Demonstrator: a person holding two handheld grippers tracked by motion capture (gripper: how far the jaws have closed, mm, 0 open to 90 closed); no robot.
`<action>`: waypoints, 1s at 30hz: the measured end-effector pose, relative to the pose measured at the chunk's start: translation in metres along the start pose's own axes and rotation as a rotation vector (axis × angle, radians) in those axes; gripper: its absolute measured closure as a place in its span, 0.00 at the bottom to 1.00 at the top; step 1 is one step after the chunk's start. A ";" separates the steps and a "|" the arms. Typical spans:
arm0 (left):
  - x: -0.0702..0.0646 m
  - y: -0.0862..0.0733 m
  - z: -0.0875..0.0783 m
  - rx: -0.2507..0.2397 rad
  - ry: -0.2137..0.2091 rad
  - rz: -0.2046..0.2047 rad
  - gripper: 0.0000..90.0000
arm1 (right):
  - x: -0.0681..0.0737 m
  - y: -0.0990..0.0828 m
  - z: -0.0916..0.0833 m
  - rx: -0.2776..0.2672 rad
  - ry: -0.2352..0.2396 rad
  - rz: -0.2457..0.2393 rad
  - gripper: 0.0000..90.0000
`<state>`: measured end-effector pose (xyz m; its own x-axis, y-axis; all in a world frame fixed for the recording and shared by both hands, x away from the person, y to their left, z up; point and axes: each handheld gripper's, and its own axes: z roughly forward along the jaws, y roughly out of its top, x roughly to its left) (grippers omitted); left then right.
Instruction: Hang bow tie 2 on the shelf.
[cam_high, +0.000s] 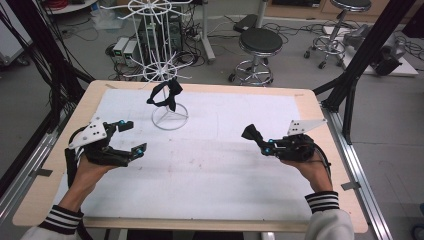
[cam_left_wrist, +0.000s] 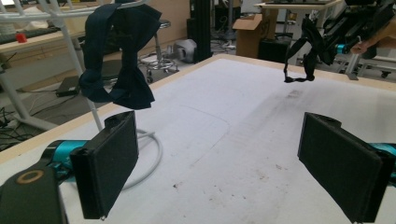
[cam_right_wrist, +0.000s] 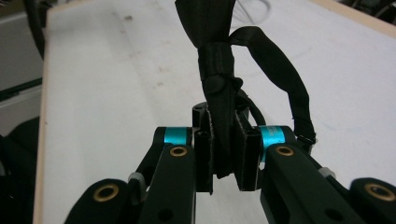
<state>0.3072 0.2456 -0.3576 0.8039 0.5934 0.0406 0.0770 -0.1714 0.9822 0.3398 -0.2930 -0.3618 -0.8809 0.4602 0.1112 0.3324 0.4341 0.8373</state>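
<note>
The right gripper (cam_high: 256, 138), at the right of the high view, is clenched on a black bow tie (cam_right_wrist: 219, 93): in the right gripper view the jaws pinch the tie's knotted middle, its body running straight up out of the jaws toward the top of the frame, while the thin neck strap (cam_right_wrist: 280, 79) loops off to the right and falls back beside the right jaw. In the left gripper view the same tie (cam_left_wrist: 312, 44) hangs clear of the surface (cam_high: 225, 165) at the upper right, strap dangling below it.

A second dark bow tie (cam_high: 167, 95) already hangs on the white wire rack (cam_high: 165, 65), which stands at the upper left of centre in the high view, its ring base resting on the surface. From the held tie the rack lies up and to the left across the frame, well apart.

The left gripper (cam_high: 125, 137) is released, its jaws spread wide with nothing between them. It sits near the rack base, much nearer the rack than the right gripper is; in its own view the hung tie (cam_left_wrist: 119, 60) is at the upper left, just above the left jaw.

If the held tie is meant for the rack, the strap loop is probably the part that has to catch a prong, and it now hangs on the side of the jaws away from the rack.
</note>
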 end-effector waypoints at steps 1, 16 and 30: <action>-0.001 0.001 0.001 -0.001 -0.003 0.000 0.14 | 0.001 0.002 0.001 -0.011 0.014 -0.004 0.91; -0.006 0.014 0.008 -0.015 -0.067 -0.007 0.14 | 0.017 0.036 0.024 -0.081 0.094 -0.072 0.90; -0.012 0.023 0.021 -0.003 -0.119 0.000 0.14 | 0.034 0.058 0.049 -0.090 0.159 -0.152 0.90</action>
<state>0.3117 0.2179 -0.3398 0.8681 0.4960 0.0192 0.0749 -0.1690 0.9828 0.3462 -0.2140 -0.3359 -0.9629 0.2636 0.0574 0.1669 0.4149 0.8944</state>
